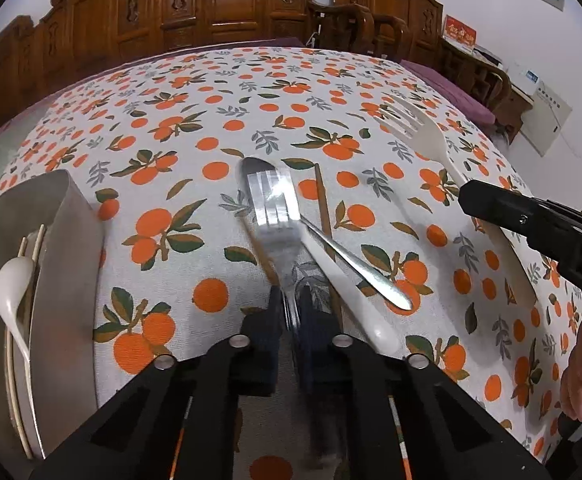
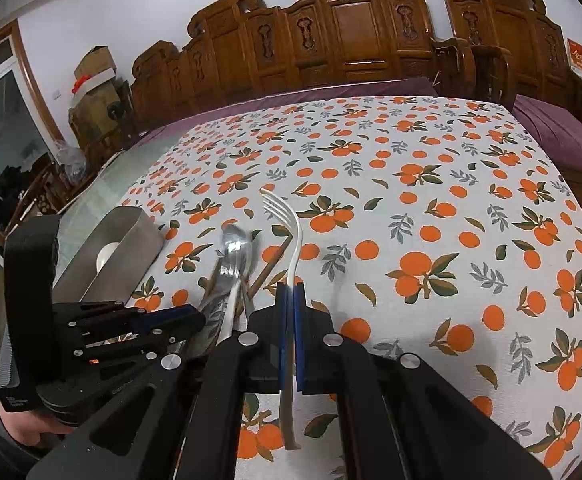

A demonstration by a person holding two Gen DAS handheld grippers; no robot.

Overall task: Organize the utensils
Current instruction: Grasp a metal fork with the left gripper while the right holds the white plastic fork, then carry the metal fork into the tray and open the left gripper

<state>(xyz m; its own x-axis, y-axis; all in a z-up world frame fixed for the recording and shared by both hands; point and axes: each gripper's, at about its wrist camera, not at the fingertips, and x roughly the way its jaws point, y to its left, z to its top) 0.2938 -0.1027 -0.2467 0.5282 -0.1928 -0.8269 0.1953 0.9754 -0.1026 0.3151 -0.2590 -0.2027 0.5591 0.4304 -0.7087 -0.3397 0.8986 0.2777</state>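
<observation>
Left gripper (image 1: 291, 316) clenches the steel fork (image 1: 275, 216) by its handle; right gripper (image 2: 290, 320) grasps the white fork (image 2: 291, 248), both seemingly bound for the tray (image 1: 67, 248).

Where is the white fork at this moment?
The white fork is clamped in the right gripper, lifted over the tablecloth, just right of the metal fork.

Metal fork (image 1: 275, 216) glossy – white fork (image 2: 291, 240) smooth plastic; tablecloth (image 1: 211, 120) matt printed cloth; tray (image 1: 67, 248) brushed metal.
</observation>
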